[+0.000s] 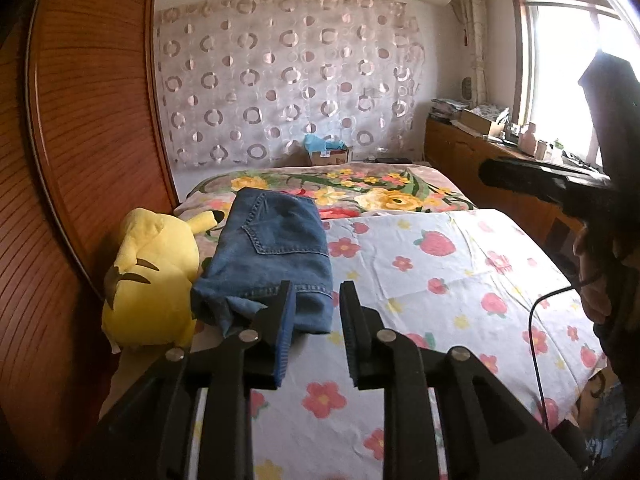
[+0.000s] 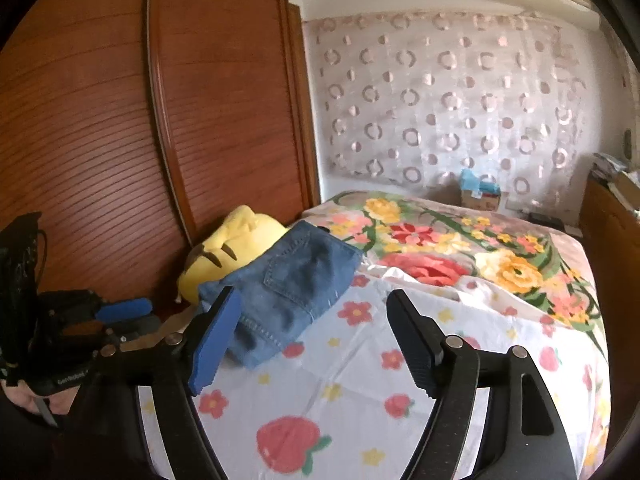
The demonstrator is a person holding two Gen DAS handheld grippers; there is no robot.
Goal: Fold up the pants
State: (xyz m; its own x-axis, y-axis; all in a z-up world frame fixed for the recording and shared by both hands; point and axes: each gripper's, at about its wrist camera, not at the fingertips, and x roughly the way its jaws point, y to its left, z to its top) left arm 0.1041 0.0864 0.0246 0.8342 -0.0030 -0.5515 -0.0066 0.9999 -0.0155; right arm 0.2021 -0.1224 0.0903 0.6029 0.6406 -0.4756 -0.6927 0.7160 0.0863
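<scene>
Left wrist view
- Pants: the blue denim pants lie folded into a compact rectangle on the bed, near its left edge, with a back pocket facing up and the hem end nearest the camera a little rumpled.
- Neighbour: a yellow plush toy lies just beside the pants on their left, against the reddish-brown slatted wooden wardrobe door.
- Bedding: a white sheet printed with pink flowers and strawberries covers the near part of the bed; a bright floral blanket covers the far part.
- Left gripper: its jaws stand slightly apart with only sheet visible between them. It grips nothing, and hovers at the near end of the pants without touching them.
- Right gripper: seen side-on at the right edge, held up over the bed's right side. Its jaw gap cannot be read here.

Right wrist view
- Pants: the same folded bundle, lying across the line where sheet meets blanket, with the plush toy touching its far-left side.
- Right gripper: jaws wide apart and empty, above the sheet and clear of the denim.
- Left gripper: low at the left, near the bed's left edge, blue pad showing, nothing held.

Judgement
- Step in hand: the fold looks finished and released, both tools off the cloth.
- Next move: probably only tidying. The rumpled near hem could be pressed flat, carefully, so the layers do not slide open.
</scene>
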